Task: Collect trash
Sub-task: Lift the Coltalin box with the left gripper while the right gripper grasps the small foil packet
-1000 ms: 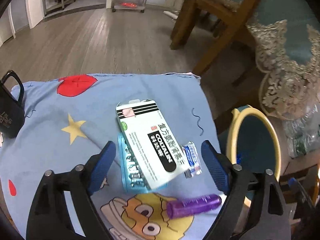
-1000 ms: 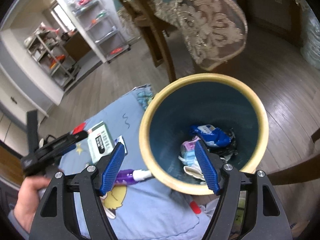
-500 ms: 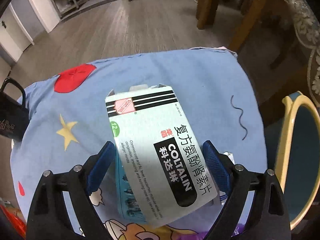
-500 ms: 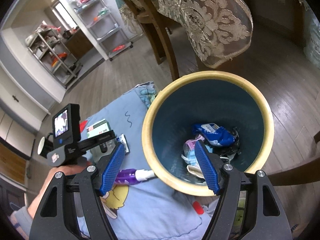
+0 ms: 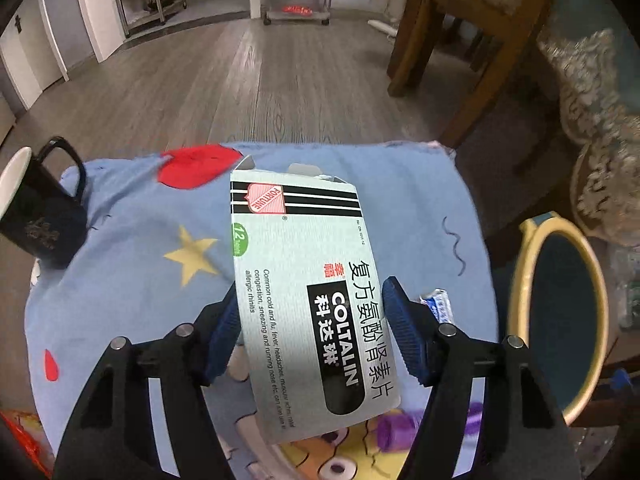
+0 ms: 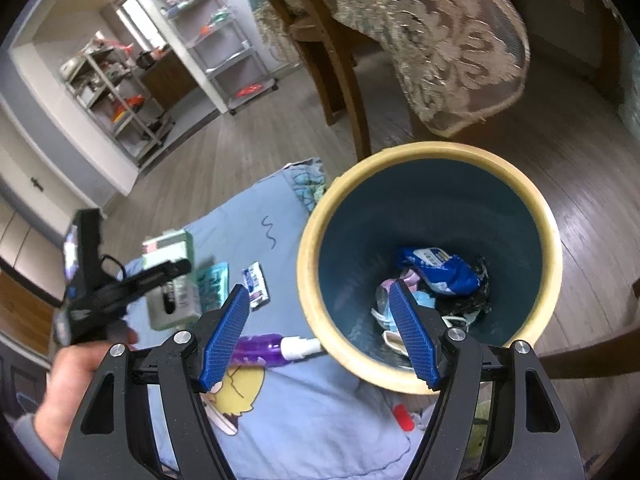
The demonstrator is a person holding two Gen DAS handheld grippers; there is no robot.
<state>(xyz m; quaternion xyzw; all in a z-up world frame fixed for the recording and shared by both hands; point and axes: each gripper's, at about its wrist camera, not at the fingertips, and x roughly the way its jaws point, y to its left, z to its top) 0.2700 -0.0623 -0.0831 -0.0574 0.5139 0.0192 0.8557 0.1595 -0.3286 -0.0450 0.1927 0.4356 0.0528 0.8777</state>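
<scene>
A pale green medicine box [image 5: 296, 280] labelled COLTALIN stands between the blue pads of my left gripper [image 5: 310, 312]. The jaws are closing and both pads touch the box's long edges. In the right wrist view the same box [image 6: 170, 276] sits tilted in that gripper, apart from a teal blister pack [image 6: 214, 280] on the cloth. A small blue-and-white sachet [image 5: 438, 304] and a purple bottle [image 6: 260, 350] lie nearby. My right gripper [image 6: 316, 332] hangs open over the near rim of the yellow-rimmed bin [image 6: 400, 384], with nothing held.
The blue cartoon cloth [image 5: 132, 280] covers a small table. A black mug [image 5: 36, 216] stands at its left edge. The bin [image 5: 520, 280] is beside the table's right side and holds wrappers. Wooden chair legs [image 5: 416, 40] and a lace tablecloth lie beyond.
My left gripper dropped around the medicine box, then its jaws narrowed onto it. The box now sits clear of the blister pack. The right gripper stayed over the bin.
</scene>
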